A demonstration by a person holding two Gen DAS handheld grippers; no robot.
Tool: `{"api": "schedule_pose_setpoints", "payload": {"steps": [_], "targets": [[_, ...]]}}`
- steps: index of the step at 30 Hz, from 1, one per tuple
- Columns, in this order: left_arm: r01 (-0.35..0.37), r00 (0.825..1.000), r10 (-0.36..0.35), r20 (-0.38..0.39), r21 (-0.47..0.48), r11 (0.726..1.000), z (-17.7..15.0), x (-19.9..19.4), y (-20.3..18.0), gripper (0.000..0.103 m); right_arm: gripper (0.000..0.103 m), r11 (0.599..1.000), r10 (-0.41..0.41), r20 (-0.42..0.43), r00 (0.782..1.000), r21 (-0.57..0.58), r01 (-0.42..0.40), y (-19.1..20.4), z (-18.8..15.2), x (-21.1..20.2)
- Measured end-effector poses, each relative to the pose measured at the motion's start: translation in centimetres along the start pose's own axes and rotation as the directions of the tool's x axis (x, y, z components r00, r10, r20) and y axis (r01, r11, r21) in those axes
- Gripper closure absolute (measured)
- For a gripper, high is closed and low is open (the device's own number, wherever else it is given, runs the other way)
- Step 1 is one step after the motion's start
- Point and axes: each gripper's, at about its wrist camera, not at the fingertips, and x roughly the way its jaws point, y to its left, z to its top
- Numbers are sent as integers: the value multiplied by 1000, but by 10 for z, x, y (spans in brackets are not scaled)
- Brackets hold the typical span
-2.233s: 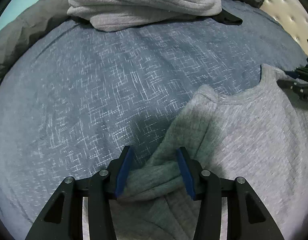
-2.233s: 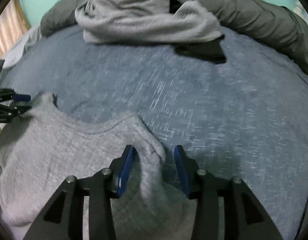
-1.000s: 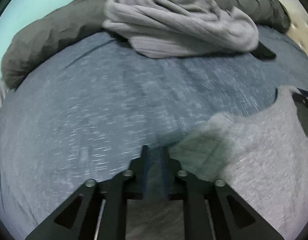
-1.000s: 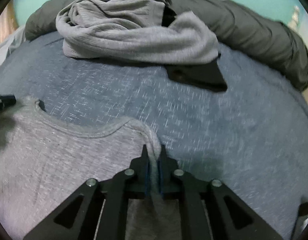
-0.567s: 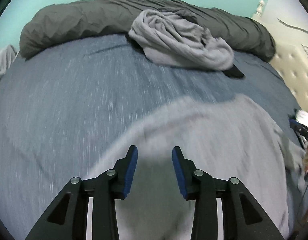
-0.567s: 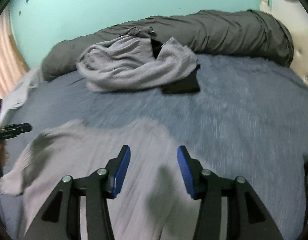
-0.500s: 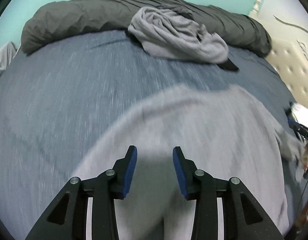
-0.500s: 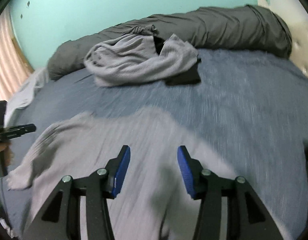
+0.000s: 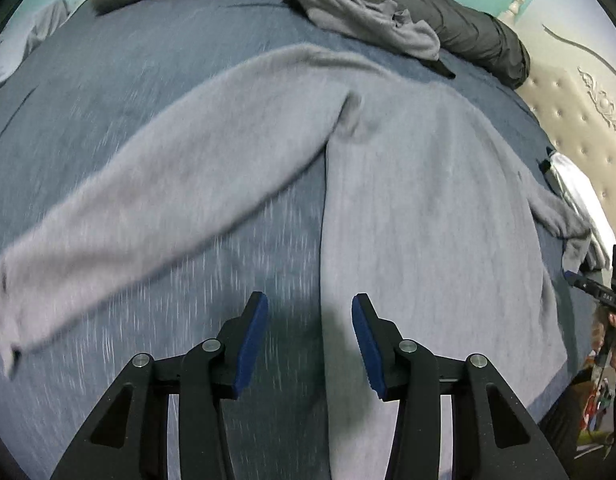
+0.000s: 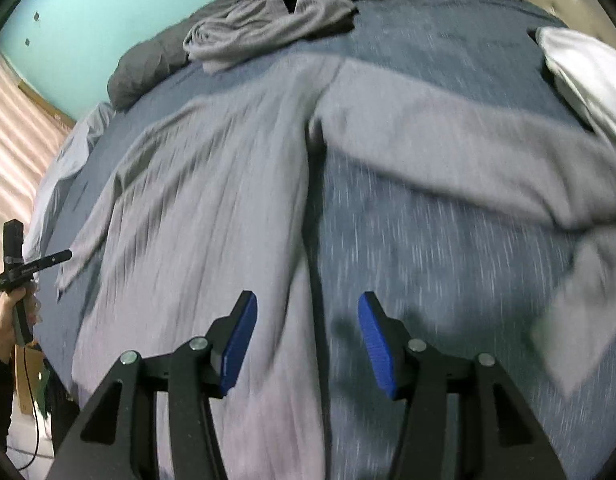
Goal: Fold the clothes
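Grey sweater spread flat on the blue bedspread, both grippers empty above it.

The left gripper hangs with its blue-padded fingers spread wide, straddling the sweater's left side edge: the body lies under its right finger, bare bedspread under its left, and one sleeve runs out toward the bed's left edge. The right gripper is likewise spread and holds nothing, above the sweater's right side edge, with the other sleeve angled toward a white pillow at the bed's right edge. At the far edge, a crumpled grey garment lies against a rolled dark duvet.
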Motion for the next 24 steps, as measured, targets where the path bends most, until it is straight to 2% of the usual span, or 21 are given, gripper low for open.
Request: {"api": "schedule_pose_setpoints", "payload": {"steps": [4,9,18,20,22,24], "targets": [[12,999,-12,-36,1,1000,-33,0,-3,55,49,999,-16,-42,999,-33,14,11,-37,-5],[22,999,-22,-24,-17,1000,-58,-12,-4,55,49,998,-35,-63,997,-60,32,21,-71,-8],[20,1000,-20,13,-22,1000,-72,-39,-5,55,50,995,-55,-115,992,-84,45,42,-87,20],[20,1000,-20,18,-23,1000,-75,-44,-5,54,59,992,-86,-133,987,-106,72,46,-88,29],[21,1000,-21,23,-26,999,-79,-48,-3,53,88,990,-96,-132,987,-113,81,46,-88,32],[20,1000,-19,23,-28,999,-81,-47,-3,52,99,992,-88,-120,989,-103,76,45,-87,29]]}}
